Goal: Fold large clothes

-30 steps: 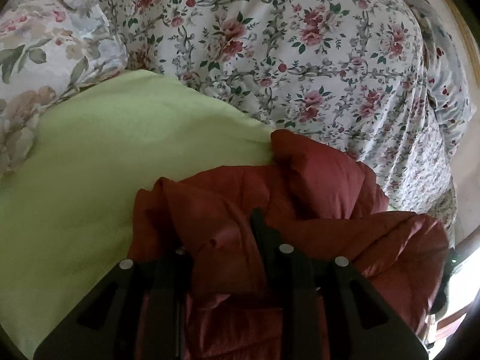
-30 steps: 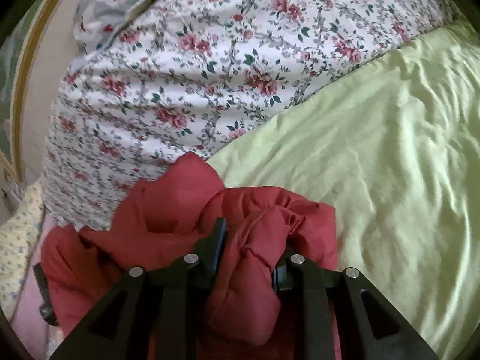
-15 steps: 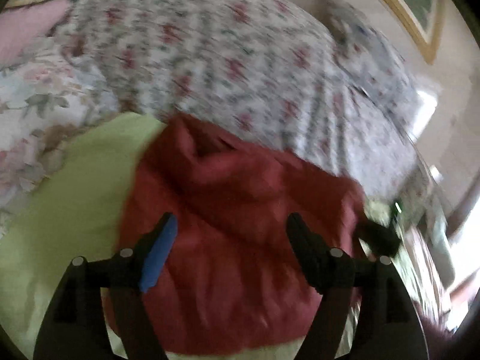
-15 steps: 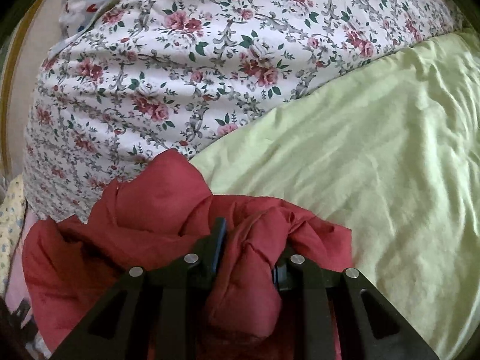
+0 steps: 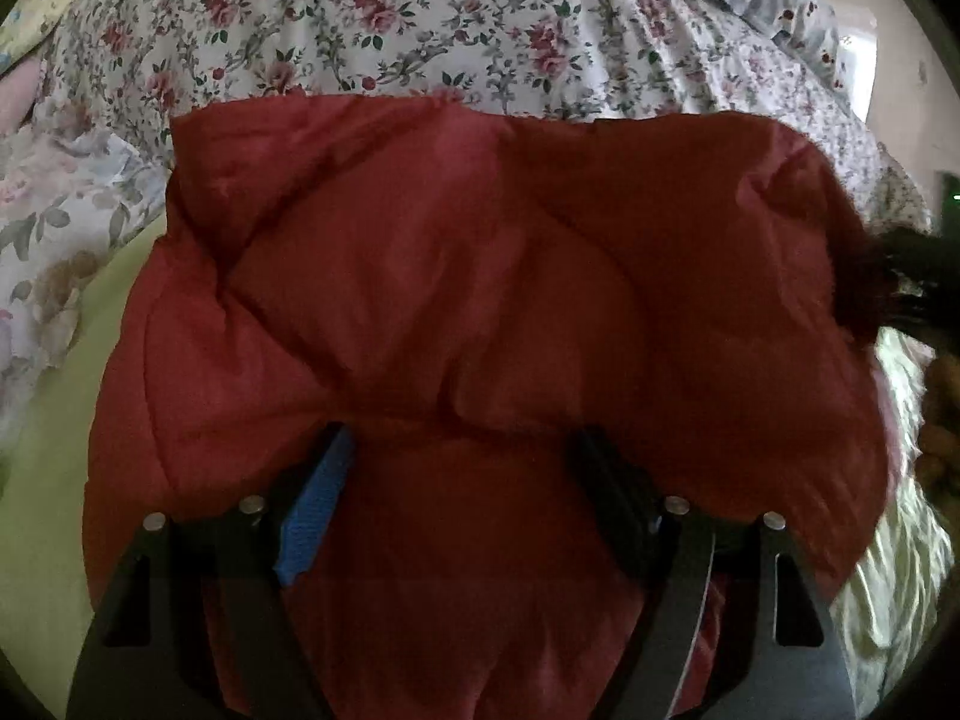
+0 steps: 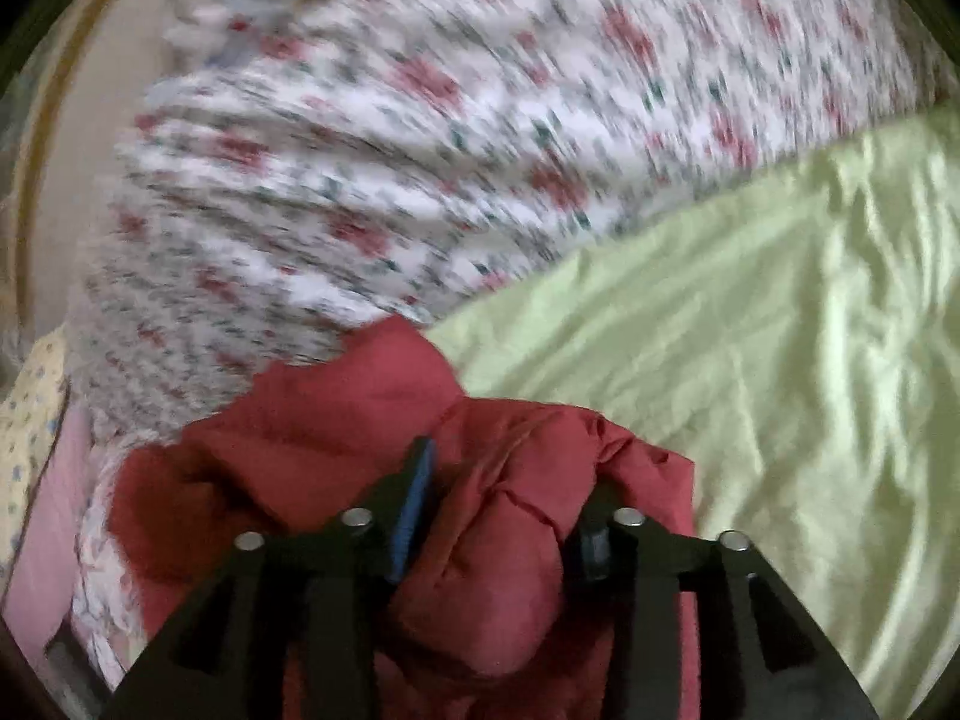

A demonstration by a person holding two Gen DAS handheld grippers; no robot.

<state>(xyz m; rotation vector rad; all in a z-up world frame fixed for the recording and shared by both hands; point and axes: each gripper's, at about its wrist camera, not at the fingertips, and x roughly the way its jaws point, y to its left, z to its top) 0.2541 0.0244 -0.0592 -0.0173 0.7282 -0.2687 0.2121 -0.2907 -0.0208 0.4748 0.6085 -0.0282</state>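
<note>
Green bedsheet (image 6: 750,360) covers the bed, w/ a floral duvet (image 5: 420,18) heaped along its far side; wrinkled sheet runs bare to the right in the right wrist view, widest free stretch there. Red puffer jacket (image 5: 480,276) lies bunched on the sheet, its far edge touching the duvet, straight across the top in the left wrist view. Its left edge meets a thin strip of green sheet (image 5: 54,420); a paler floral pillow (image 5: 54,192) sits just beyond that. Right edge of jacket ends near pale cloth at the frame side; dark blurred object there, can't tell what.

Left claw (image 5: 465,444): jaws spread wide apart, blue pad (image 5: 318,510) showing, jacket fabric between and under them, not pinched.

Right claw (image 6: 510,480): jaws part-way apart w/ a thick roll of jacket (image 6: 498,510) bulging between them; blue pad visible on the left finger. Whether it actually grips the roll, can't tell. Duvet (image 6: 420,120) is motion-blurred in this view. Pink and yellow-dotted cloth (image 6: 30,420) at far left edge.
</note>
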